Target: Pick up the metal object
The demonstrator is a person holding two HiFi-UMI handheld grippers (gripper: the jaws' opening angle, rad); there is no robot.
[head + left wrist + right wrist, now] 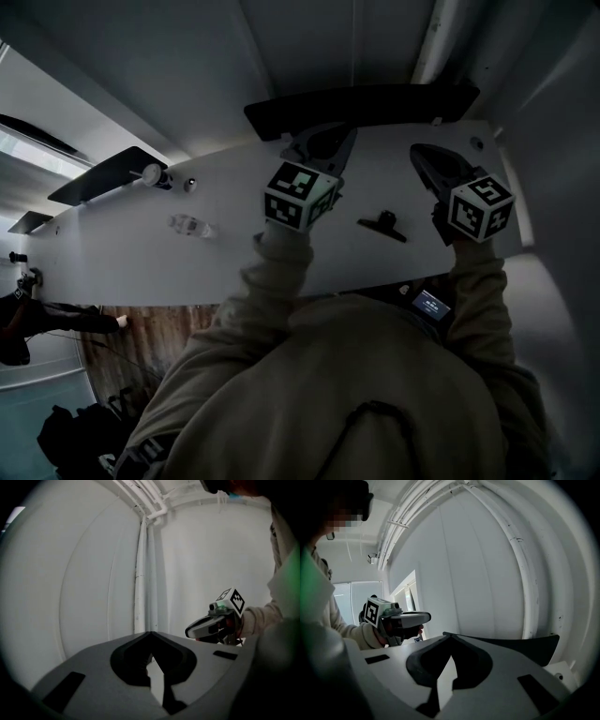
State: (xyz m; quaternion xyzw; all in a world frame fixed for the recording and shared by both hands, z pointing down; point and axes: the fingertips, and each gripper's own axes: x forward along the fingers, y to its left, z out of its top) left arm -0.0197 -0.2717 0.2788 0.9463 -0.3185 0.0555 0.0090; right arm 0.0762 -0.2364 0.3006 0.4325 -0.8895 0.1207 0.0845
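Note:
The metal object [382,225], a small black clip-like piece, lies on the white table [122,253] between my two hands. My left gripper [317,141] is held above the table to the left of it, jaws shut and empty. To the right of the clip is my right gripper [422,152], also shut with nothing in it. Both point at the far wall. In the left gripper view the closed tips of my left gripper [150,633] meet against the bare wall, and the right gripper [213,626] shows at the side. The clip is hidden in both gripper views.
A small clear bottle [190,226] lies on the table to the left, with another bottle [155,175] and a small round item [189,185] behind it. A dark flat panel [361,103] stands along the table's far edge. A second dark panel [108,173] is farther left.

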